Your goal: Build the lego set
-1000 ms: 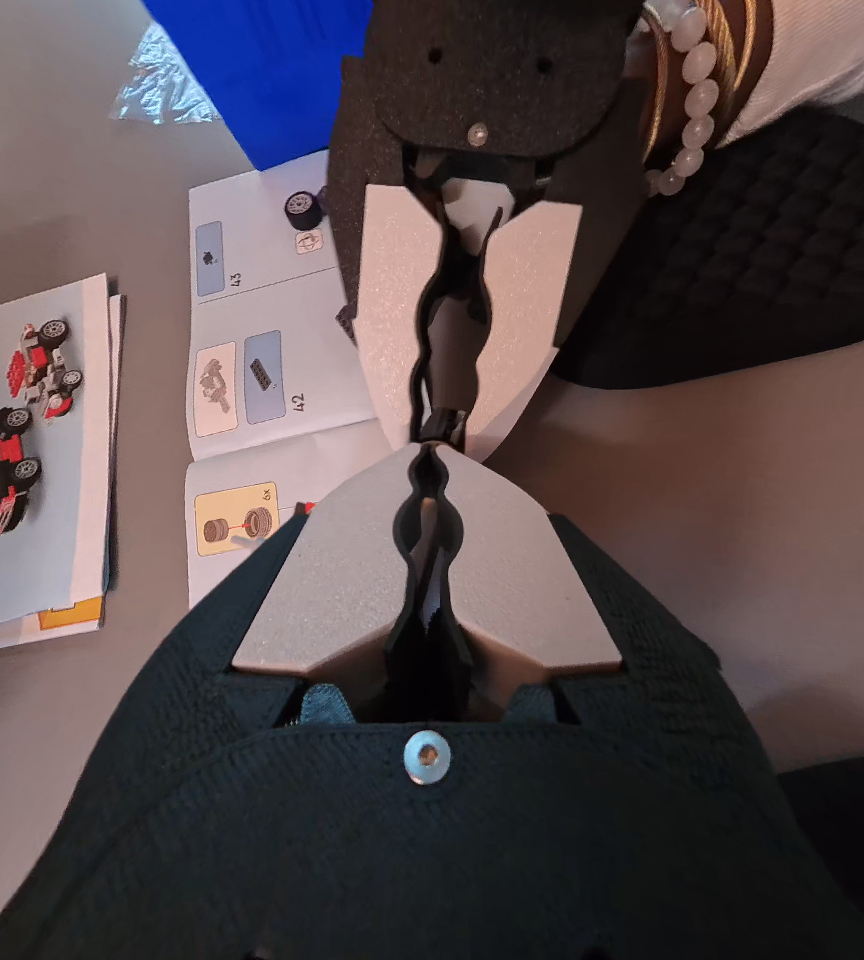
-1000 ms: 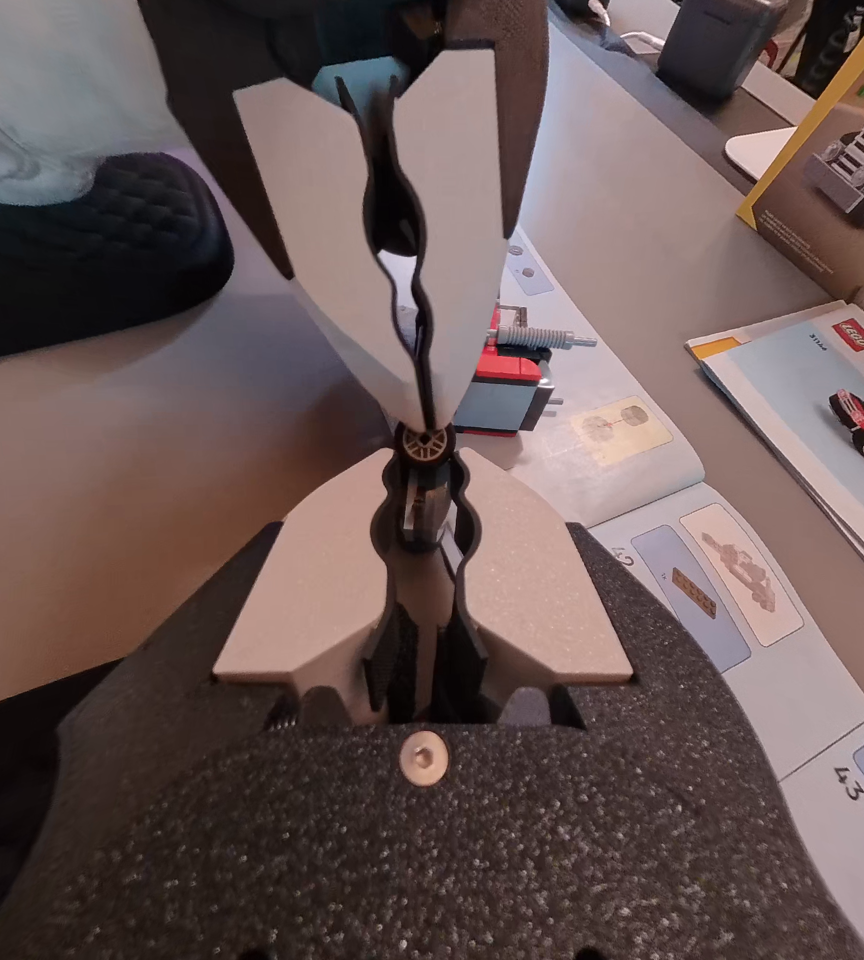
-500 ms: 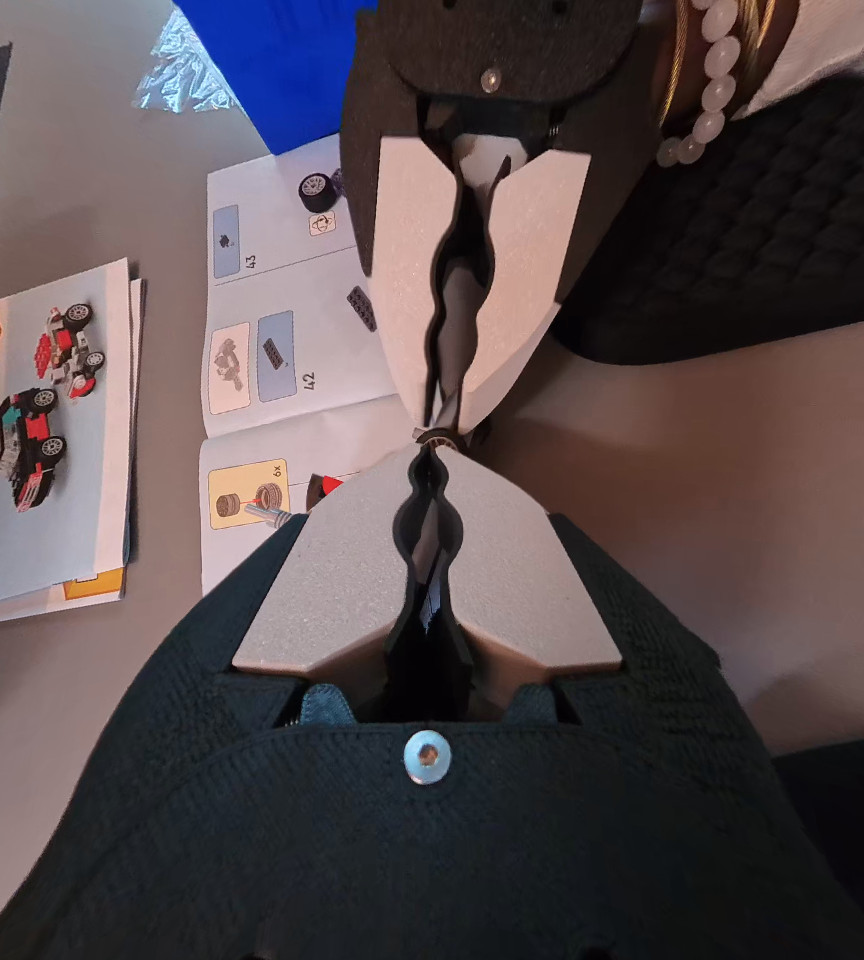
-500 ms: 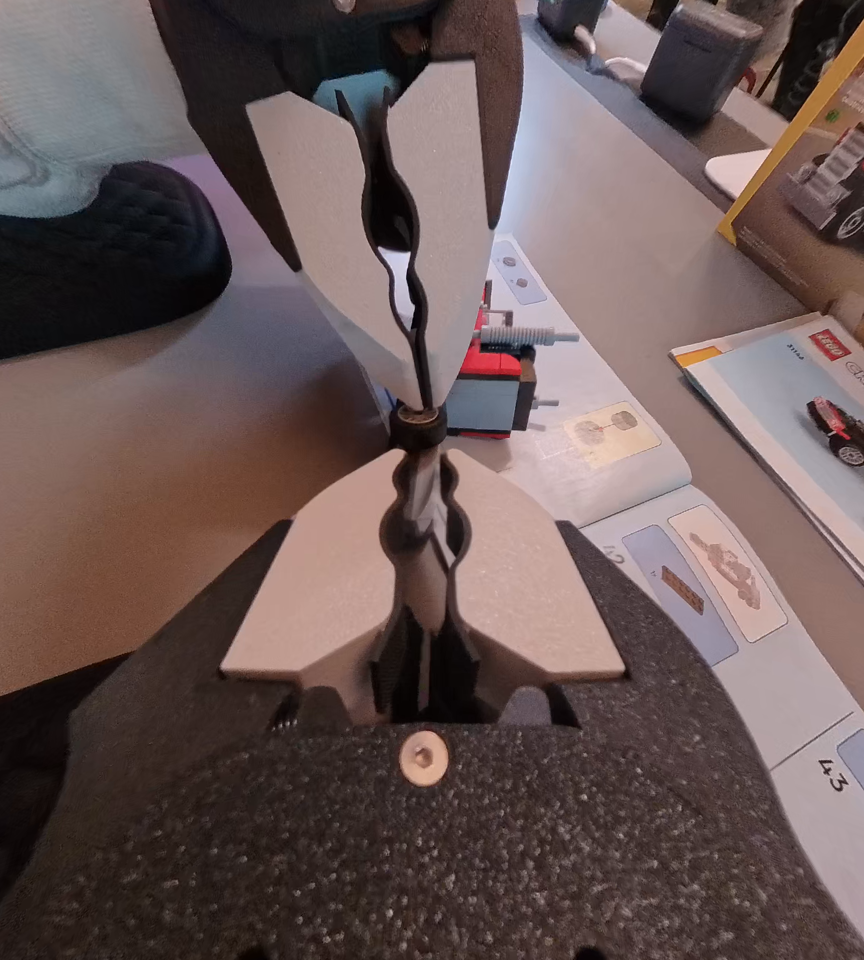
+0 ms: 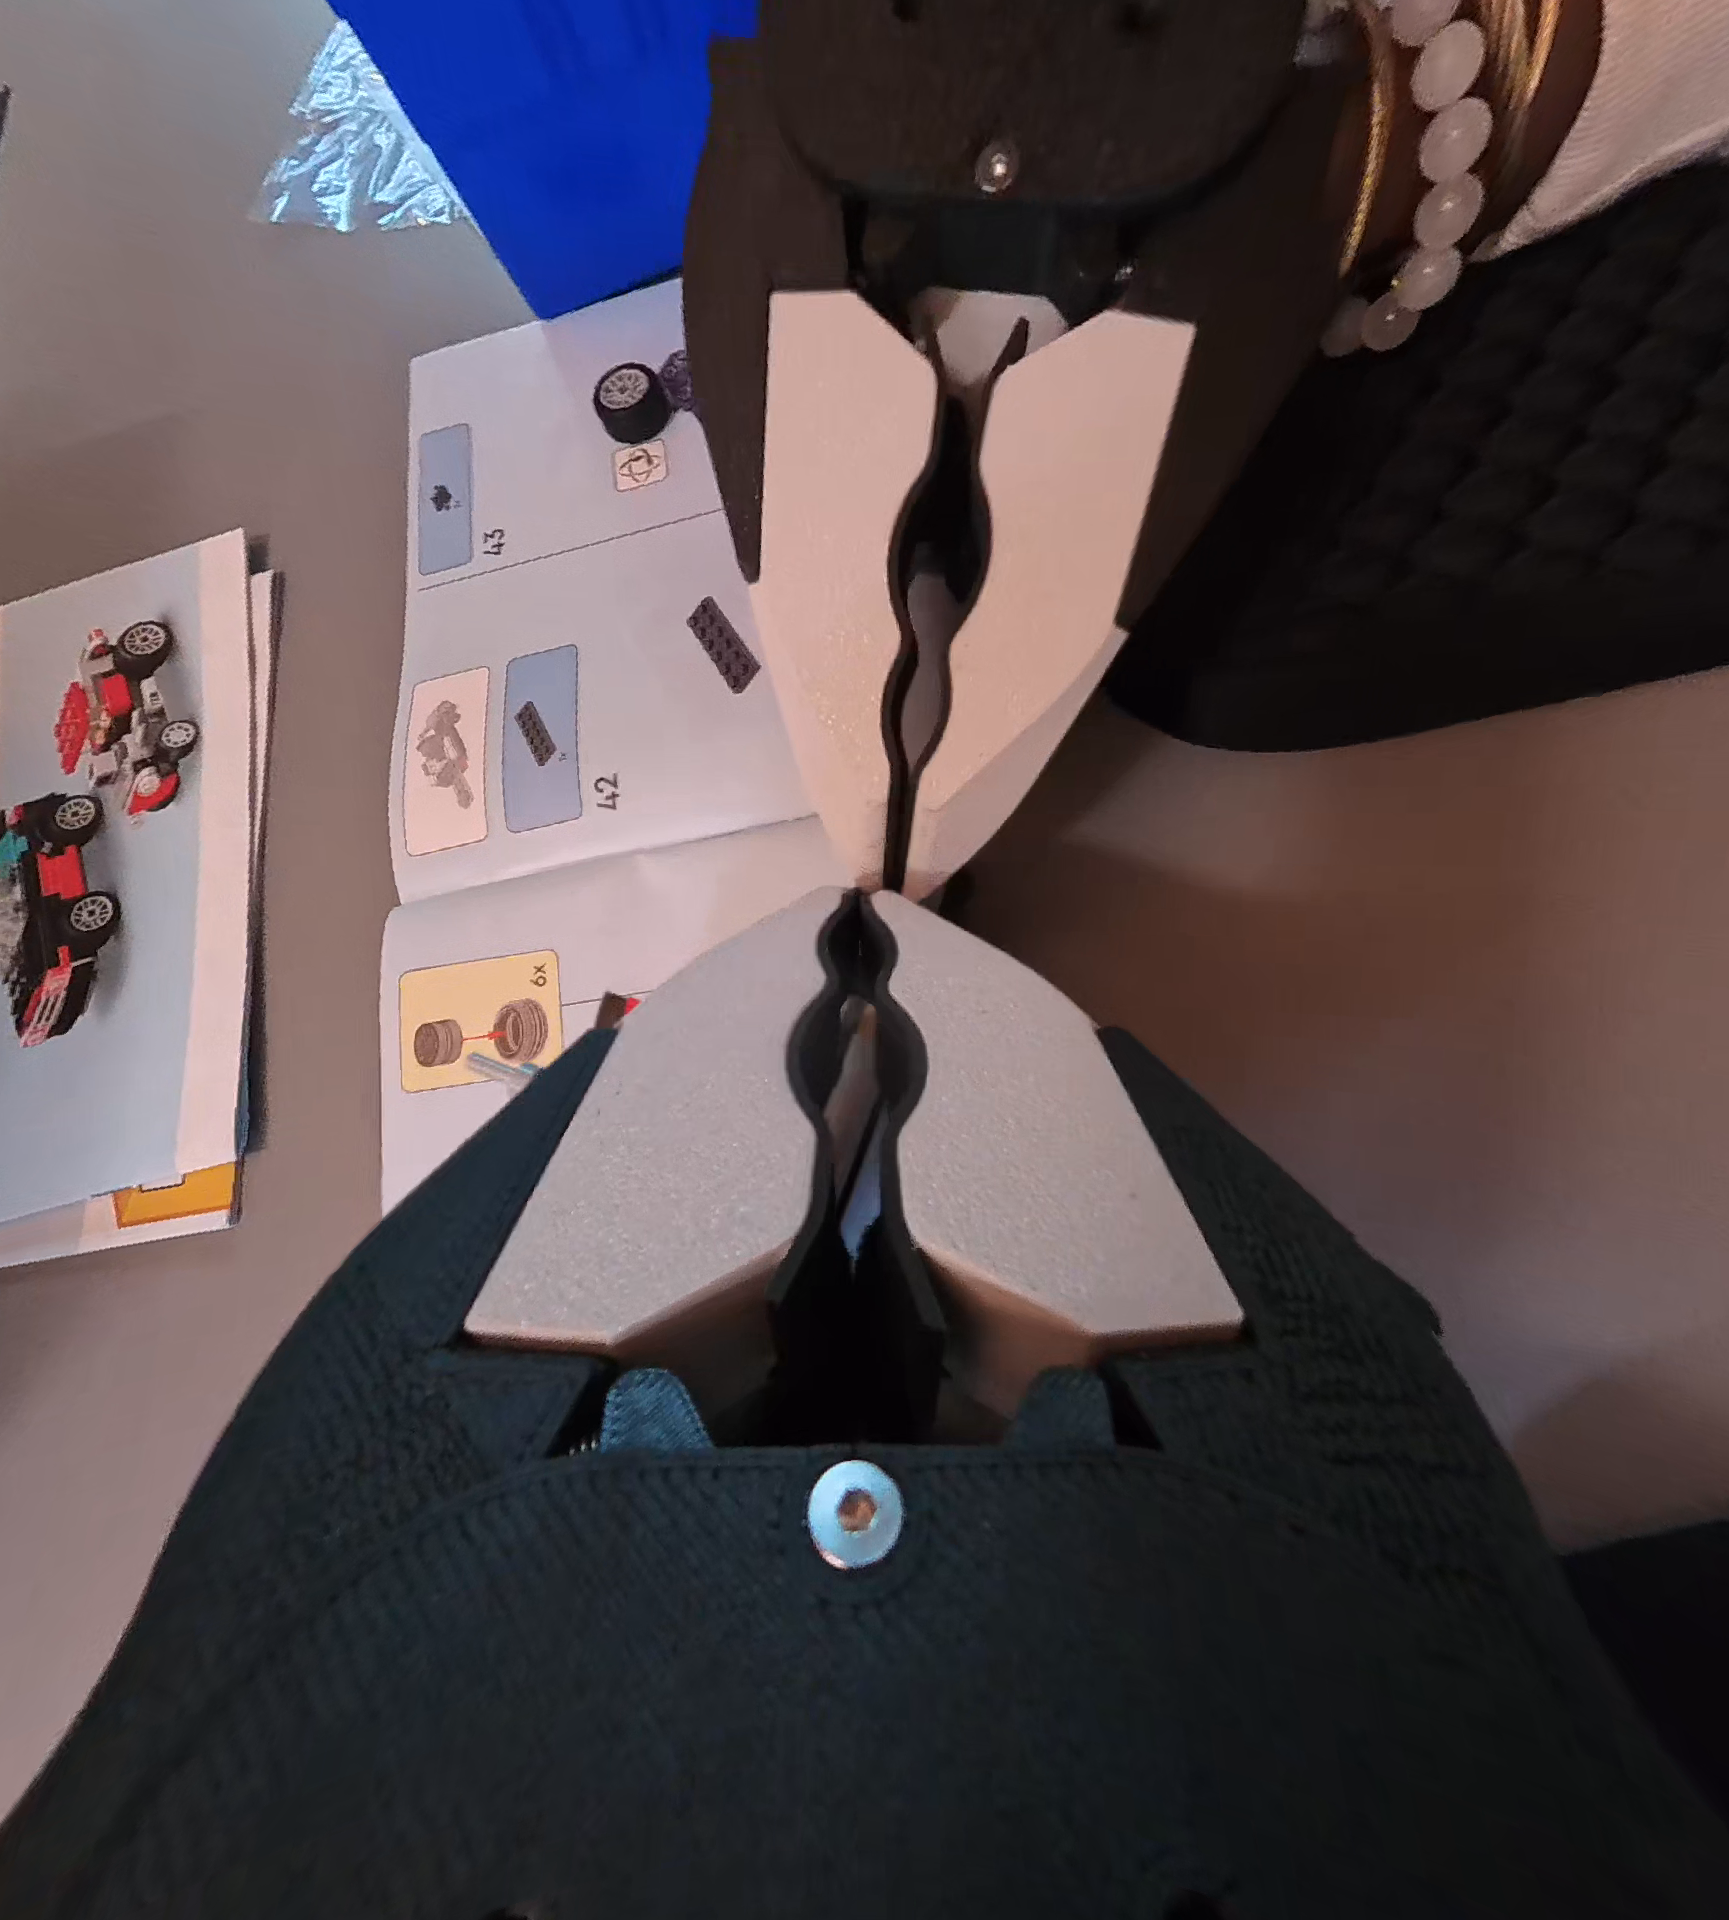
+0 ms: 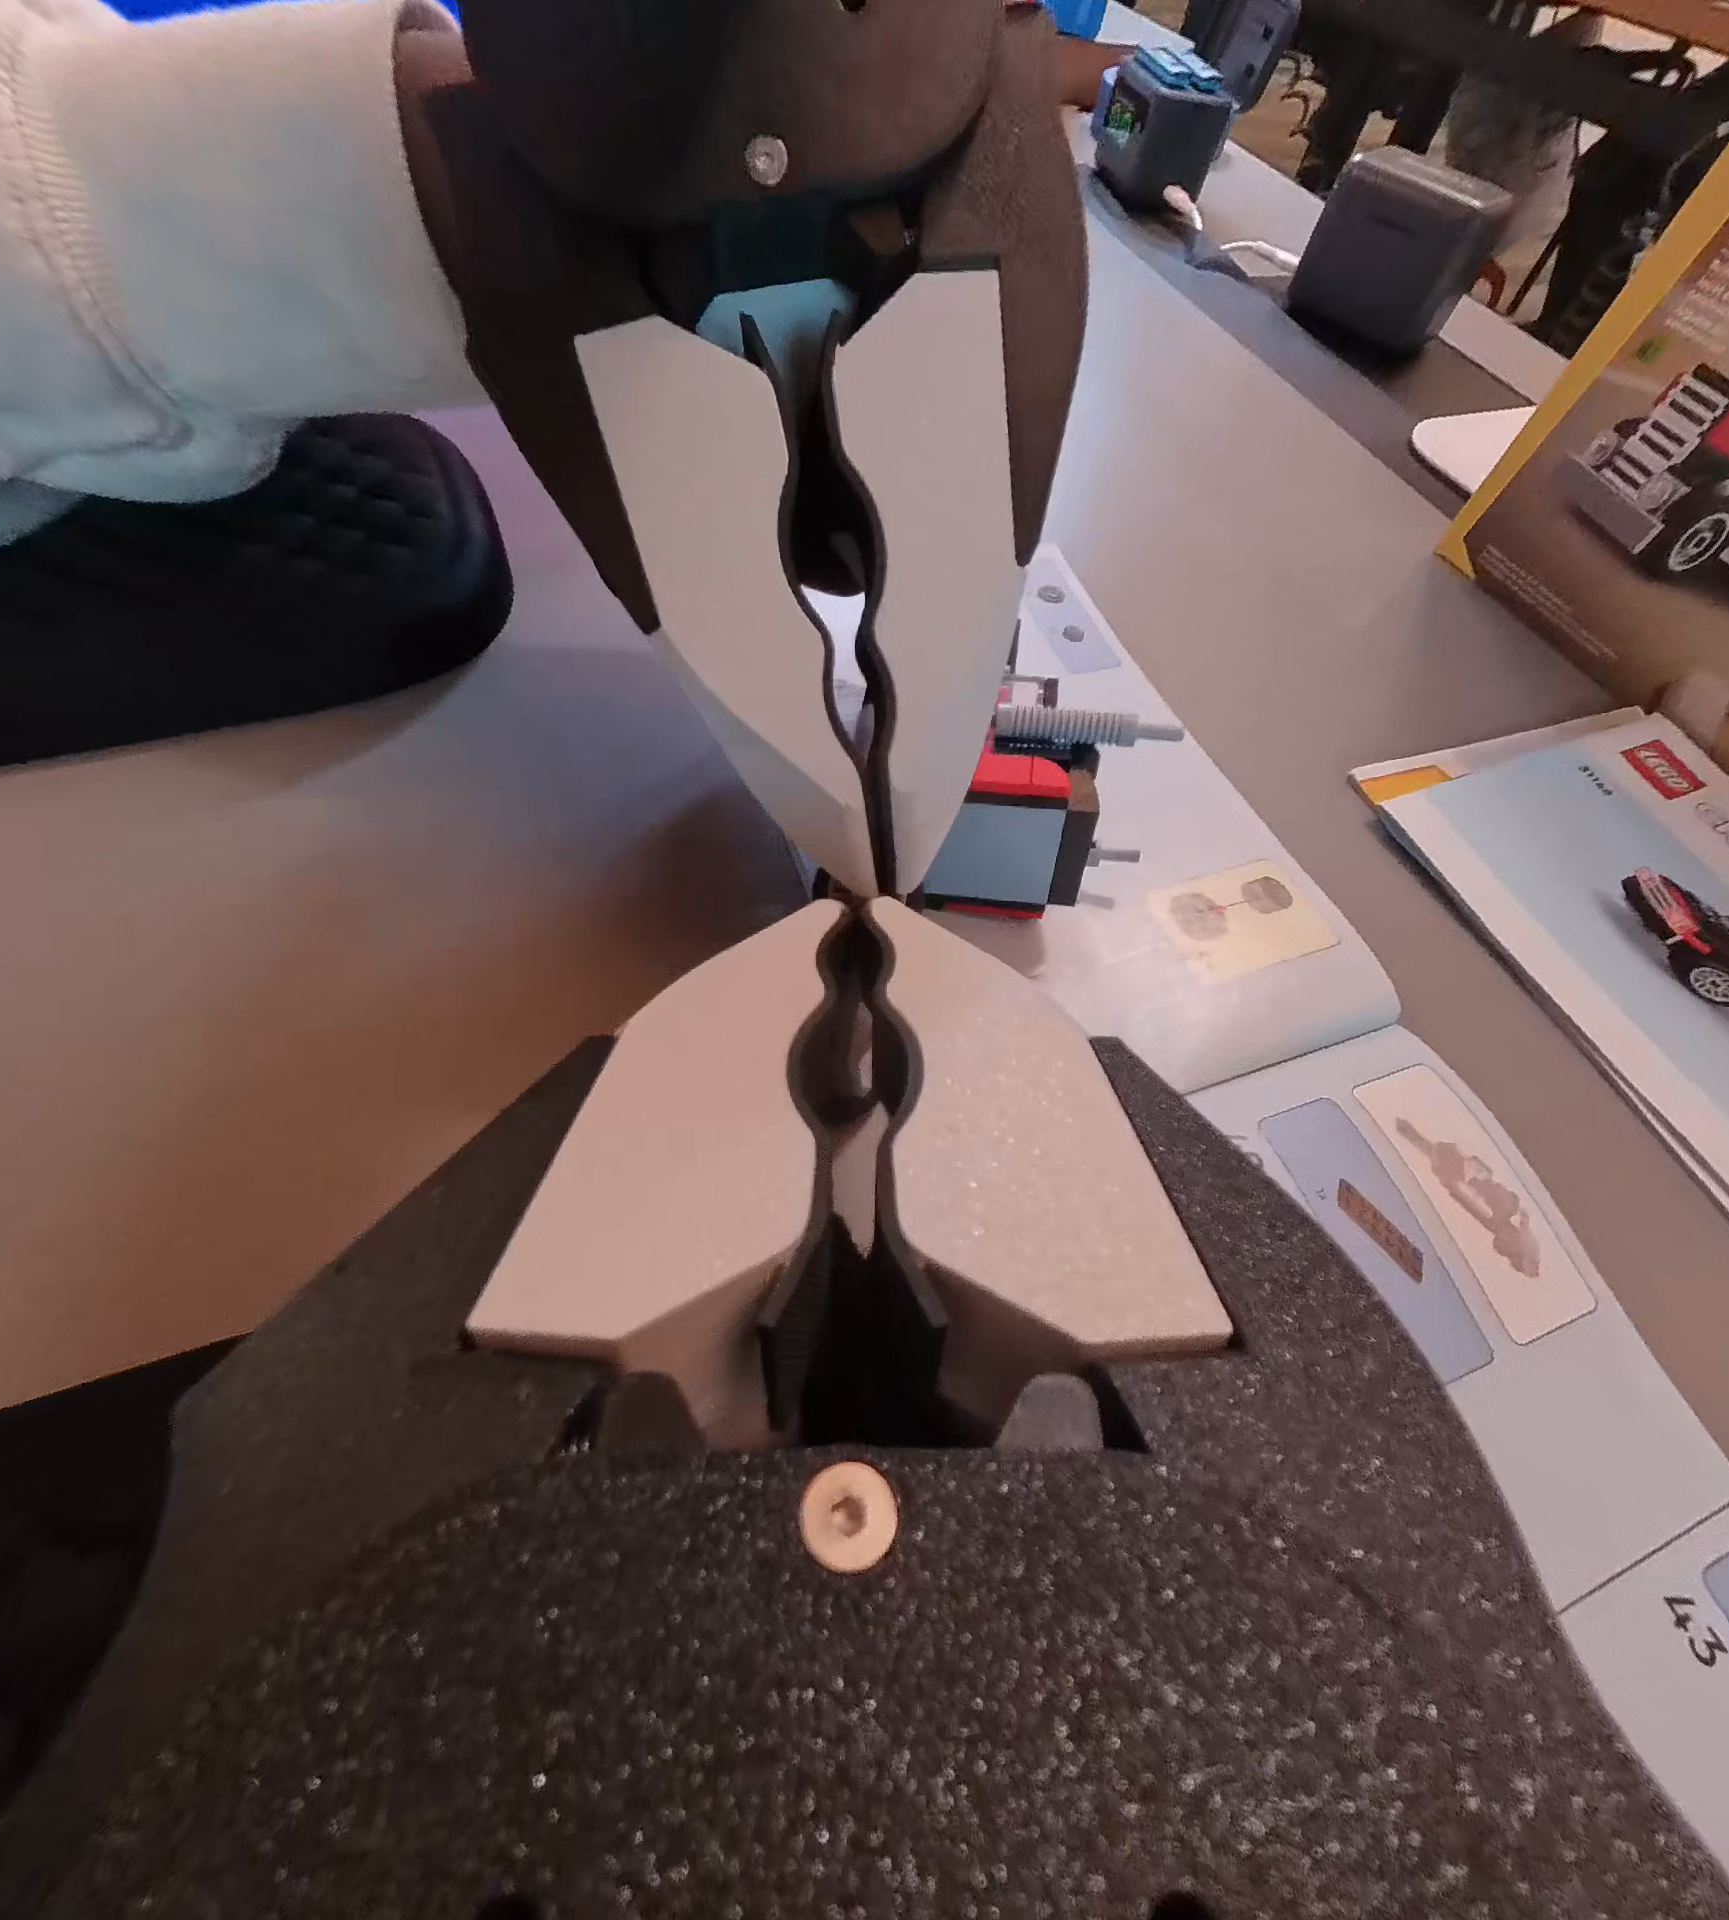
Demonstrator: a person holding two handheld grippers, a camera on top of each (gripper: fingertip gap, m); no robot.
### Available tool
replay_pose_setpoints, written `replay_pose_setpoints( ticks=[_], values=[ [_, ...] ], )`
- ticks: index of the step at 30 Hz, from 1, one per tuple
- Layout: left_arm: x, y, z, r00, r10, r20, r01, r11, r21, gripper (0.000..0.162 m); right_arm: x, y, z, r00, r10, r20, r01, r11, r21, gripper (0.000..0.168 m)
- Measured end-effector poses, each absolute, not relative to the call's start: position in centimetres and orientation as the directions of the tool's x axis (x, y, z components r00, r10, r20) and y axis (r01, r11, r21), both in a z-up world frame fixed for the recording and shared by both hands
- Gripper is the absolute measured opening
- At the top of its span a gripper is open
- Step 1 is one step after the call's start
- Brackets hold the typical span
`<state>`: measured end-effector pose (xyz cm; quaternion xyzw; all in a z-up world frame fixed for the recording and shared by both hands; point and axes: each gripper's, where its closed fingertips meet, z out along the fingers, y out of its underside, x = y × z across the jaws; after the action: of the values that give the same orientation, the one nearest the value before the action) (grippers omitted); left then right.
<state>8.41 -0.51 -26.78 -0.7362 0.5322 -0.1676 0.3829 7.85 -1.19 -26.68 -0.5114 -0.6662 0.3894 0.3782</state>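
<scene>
Left wrist view: both grippers' jaws closed, tip to tip; open manual carries a loose wheel.

Between the meeting tips: whatever either pair of jaws pinches is hidden; only a dark sliver shows.
Lego model: left part behind the left gripper.
Lego box: cut off at right edge.
Closed booklet: cut off at left edge.
Wheel: the purple piece behind it is too small to identify.

Dark textured claw bodies, pale grey fingers, silver screws
</scene>
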Motion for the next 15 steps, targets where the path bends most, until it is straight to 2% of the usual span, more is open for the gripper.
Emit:
replay_pose_setpoints(
  ticks=[15],
  values=[
    [7.89,-0.56,-26.75,0.409,-0.912,-0.016,-0.544,-0.230,-0.807,0.000,7.01,-0.79,-26.54,-0.189,0.980,0.070,0.429,0.146,-0.892,0.004]
  ],
)
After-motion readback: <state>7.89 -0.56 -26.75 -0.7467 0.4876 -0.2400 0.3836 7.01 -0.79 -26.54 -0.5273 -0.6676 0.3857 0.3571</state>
